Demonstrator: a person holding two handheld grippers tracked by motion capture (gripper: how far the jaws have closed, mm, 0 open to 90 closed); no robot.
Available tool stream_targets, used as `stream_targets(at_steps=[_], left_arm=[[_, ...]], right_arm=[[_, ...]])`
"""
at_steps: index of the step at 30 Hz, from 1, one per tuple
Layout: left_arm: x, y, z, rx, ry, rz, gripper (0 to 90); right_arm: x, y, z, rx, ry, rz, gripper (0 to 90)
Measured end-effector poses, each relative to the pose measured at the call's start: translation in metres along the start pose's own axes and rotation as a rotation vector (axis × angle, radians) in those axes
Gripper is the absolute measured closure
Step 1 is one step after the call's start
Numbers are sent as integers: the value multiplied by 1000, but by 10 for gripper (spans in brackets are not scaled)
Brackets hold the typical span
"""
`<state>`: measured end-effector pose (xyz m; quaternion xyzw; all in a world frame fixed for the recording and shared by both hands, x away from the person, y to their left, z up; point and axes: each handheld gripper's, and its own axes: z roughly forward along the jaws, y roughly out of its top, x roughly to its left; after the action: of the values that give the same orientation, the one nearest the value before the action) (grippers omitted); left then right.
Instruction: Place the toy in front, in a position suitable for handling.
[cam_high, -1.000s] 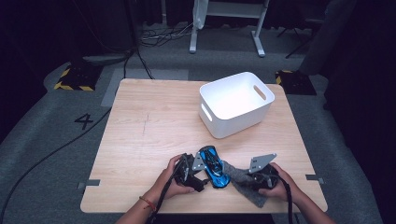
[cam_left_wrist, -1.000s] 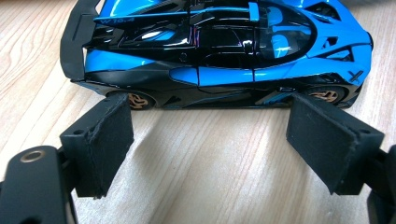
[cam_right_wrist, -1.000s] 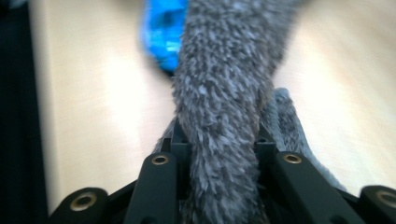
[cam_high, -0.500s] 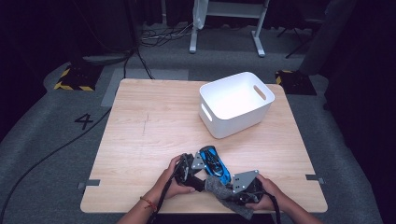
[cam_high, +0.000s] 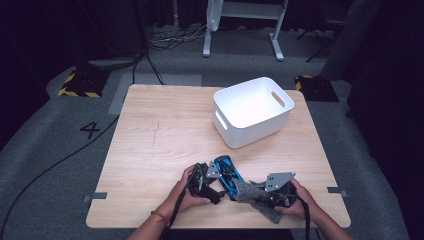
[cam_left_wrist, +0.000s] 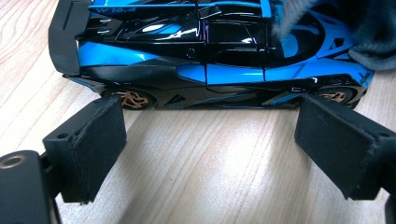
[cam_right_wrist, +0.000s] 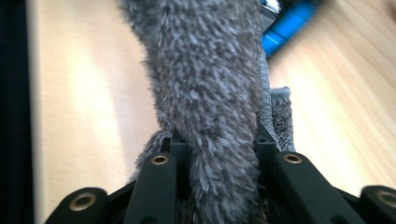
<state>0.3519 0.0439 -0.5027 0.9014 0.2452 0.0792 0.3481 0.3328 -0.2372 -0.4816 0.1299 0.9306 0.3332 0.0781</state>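
Note:
A blue and black toy car (cam_high: 227, 175) stands on the wooden table (cam_high: 165, 135) near its front edge. My left gripper (cam_high: 216, 183) sits at the car's left side. In the left gripper view its jaws (cam_left_wrist: 210, 140) are open and have just been widening, with bare wood between the pads and the car (cam_left_wrist: 205, 60) just beyond them. My right gripper (cam_high: 262, 195) is shut on a grey fluffy cloth (cam_high: 247, 192). The cloth (cam_right_wrist: 205, 70) runs out from between the jaws (cam_right_wrist: 217, 144) and drapes onto the car's near end. Its edge (cam_left_wrist: 373, 37) covers the car's nose.
A white plastic bin (cam_high: 255, 127) with handle slots stands empty at the back right of the table. Both hands rest close to the front edge. Beyond the table, cables and a white stand base (cam_high: 240, 30) lie on the grey floor.
The right gripper with the cloth swung left toward the front edge, then came back to the right along the car. The left hand and the car stayed in place.

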Motion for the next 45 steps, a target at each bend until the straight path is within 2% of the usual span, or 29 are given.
stream_targets(at_steps=[1,2,3,4,5,6,7,9,11,12,16,17,18,20,21,23,26,28,30,33,35,37,41,44,45], left_arm=[[0,0,0,0,1,1,89],[0,0,0,-1,1,0,89],[0,0,0,-1,0,0,89],[0,0,0,-1,0,0,89],[0,0,0,-3,1,2,89],[0,0,0,-3,1,2,89],[0,0,0,-3,2,0,89],[0,0,0,-3,1,0,89],[0,0,0,-3,1,0,89],[0,0,0,-2,2,-1,88],[0,0,0,-2,2,-2,88],[0,0,0,-2,2,-2,88],[0,0,0,-3,2,-2,88],[0,0,0,-3,2,-2,87],[0,0,0,-3,2,-2,87],[0,0,0,-4,3,1,86],[0,0,1,-7,3,-2,86],[0,0,1,-7,3,-2,86],[0,0,1,-7,3,-2,86],[0,0,1,-6,4,-3,86],[0,0,1,-5,7,-4,85],[0,0,1,-4,6,-6,85],[0,-1,0,-2,-2,3,86],[2,-2,-1,-8,-19,9,118],[2,-2,-2,-13,-15,7,118]], right_arm=[[-10,-5,-1,-9,-15,58,710],[-14,-7,-2,-11,-39,83,710],[-17,-8,-3,-6,-71,96,710],[-17,-8,-3,-6,-71,96,710],[-24,-9,-4,-1,-132,129,711],[-26,-10,-5,1,-151,151,712],[-28,-11,-5,0,-164,167,714],[-27,-10,-7,-2,-163,163,720],[-25,-9,-7,-13,-147,157,724],[-18,-6,-6,-36,-85,126,726],[1,5,-2,-56,-28,59,730],[1,5,-2,-56,-28,59,730],[8,10,0,-63,-22,41,730],[11,13,-1,-92,21,27,738],[11,13,-1,-92,21,27,738],[18,18,1,-114,78,11,739],[32,28,12,-92,113,-42,739],[35,30,15,-91,114,-59,738],[41,34,22,-75,110,-85,735],[41,33,21,-50,78,-99,735],[37,28,17,-48,55,-80,733],[30,21,12,-30,12,-68,732],[11,5,6,-22,-44,33,733],[1,2,5,-7,-94,68,734],[1,2,5,-7,-94,68,734]])
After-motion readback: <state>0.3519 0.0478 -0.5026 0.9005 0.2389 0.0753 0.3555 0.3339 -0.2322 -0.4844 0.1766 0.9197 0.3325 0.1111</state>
